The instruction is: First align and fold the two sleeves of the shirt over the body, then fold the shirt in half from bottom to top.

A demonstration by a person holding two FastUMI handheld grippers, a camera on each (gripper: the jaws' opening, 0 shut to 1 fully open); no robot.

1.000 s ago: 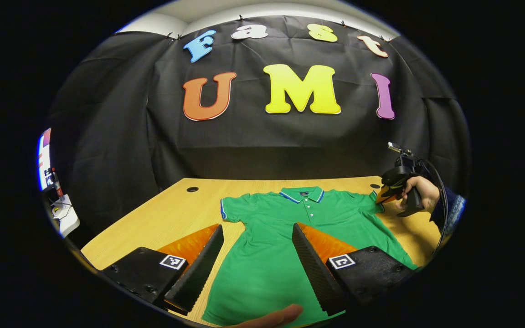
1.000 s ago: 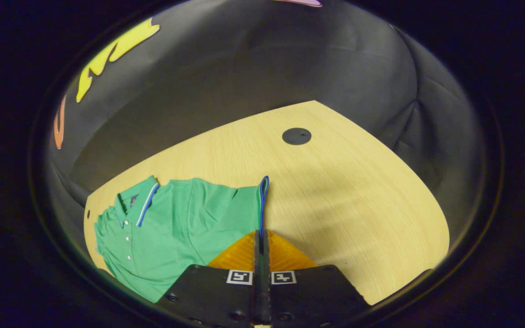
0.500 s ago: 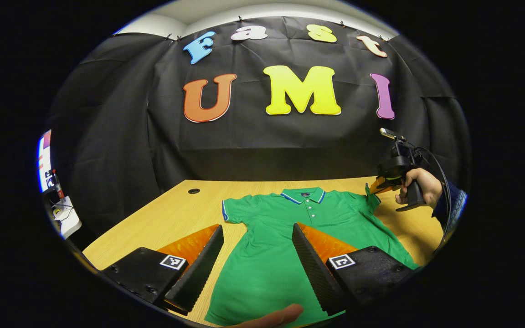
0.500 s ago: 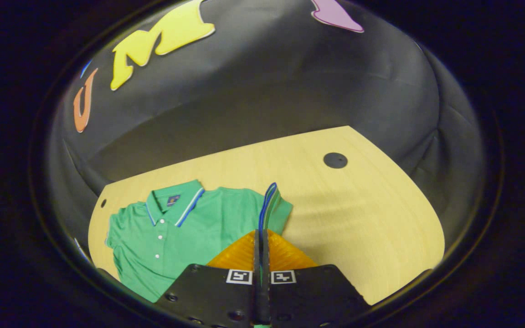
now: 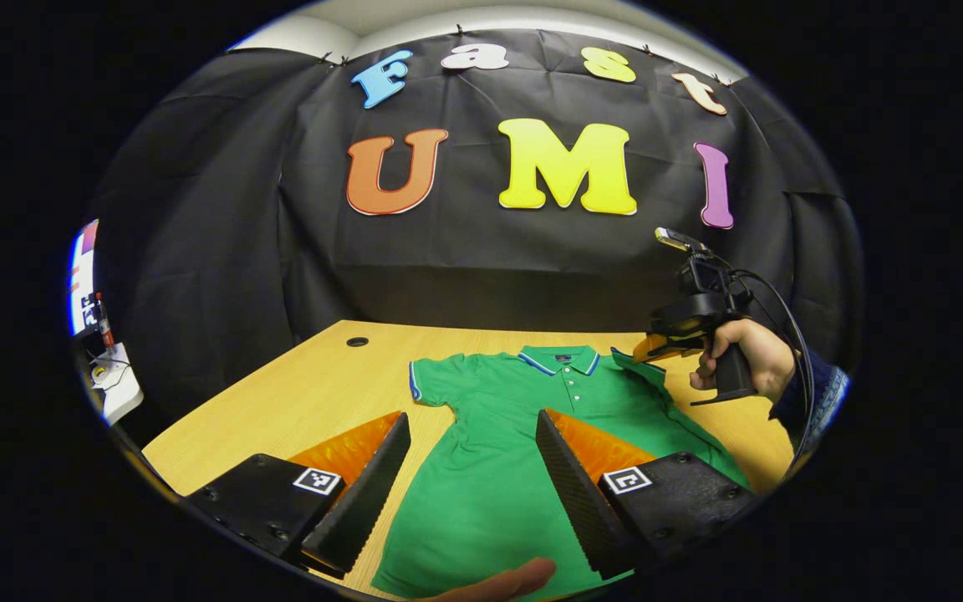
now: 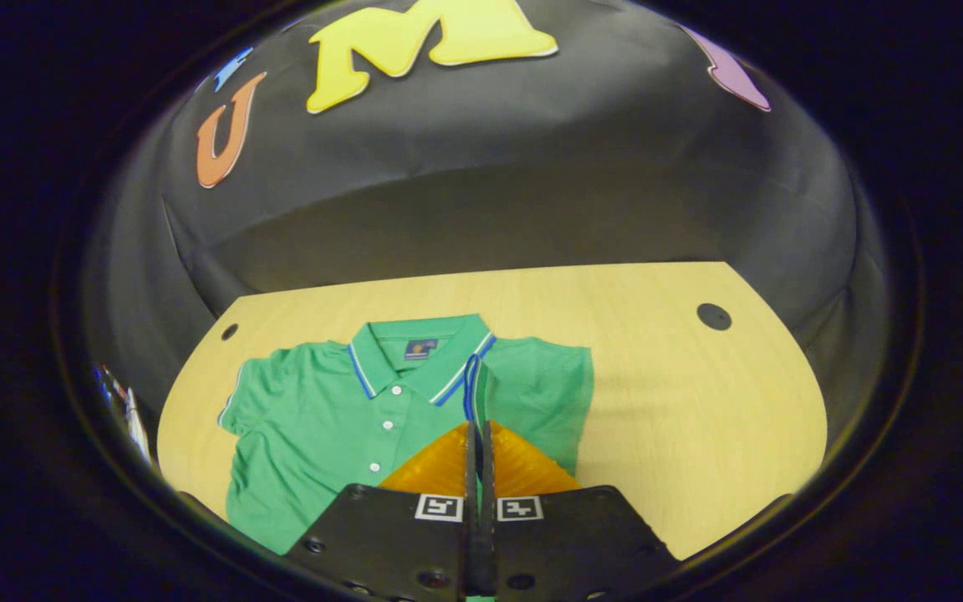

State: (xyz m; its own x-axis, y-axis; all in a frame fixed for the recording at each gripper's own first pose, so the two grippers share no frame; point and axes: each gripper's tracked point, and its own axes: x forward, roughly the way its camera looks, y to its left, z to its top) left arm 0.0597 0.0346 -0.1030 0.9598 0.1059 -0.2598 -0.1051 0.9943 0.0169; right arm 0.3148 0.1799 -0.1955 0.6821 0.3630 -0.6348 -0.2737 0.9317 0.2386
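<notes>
A green polo shirt (image 5: 498,468) with blue-trimmed collar (image 5: 561,361) lies face up on the wooden table (image 5: 314,393). My left gripper (image 5: 471,418) hovers open above the shirt's lower body, nothing between its fingers. The shirt's left sleeve (image 5: 433,386) lies spread flat. In the right gripper view my right gripper (image 6: 478,428) is shut on the blue-edged cuff of the right sleeve (image 6: 471,386), lifted above the shirt (image 6: 314,418) beside the collar (image 6: 415,355). From the left gripper view, that right gripper (image 5: 657,347), held by a hand (image 5: 741,355), holds the sleeve up over the shoulder.
Round cable holes sit in the table's far corners (image 5: 357,341) (image 6: 713,316). Bare wood (image 6: 682,393) stretches right of the shirt. A fingertip (image 5: 498,581) shows at the near edge. A screen and small items (image 5: 101,334) stand off the table's left.
My right gripper has carried the right sleeve up and inward, from beside the shoulder to over the chest near the collar. My left gripper has stayed open in place.
</notes>
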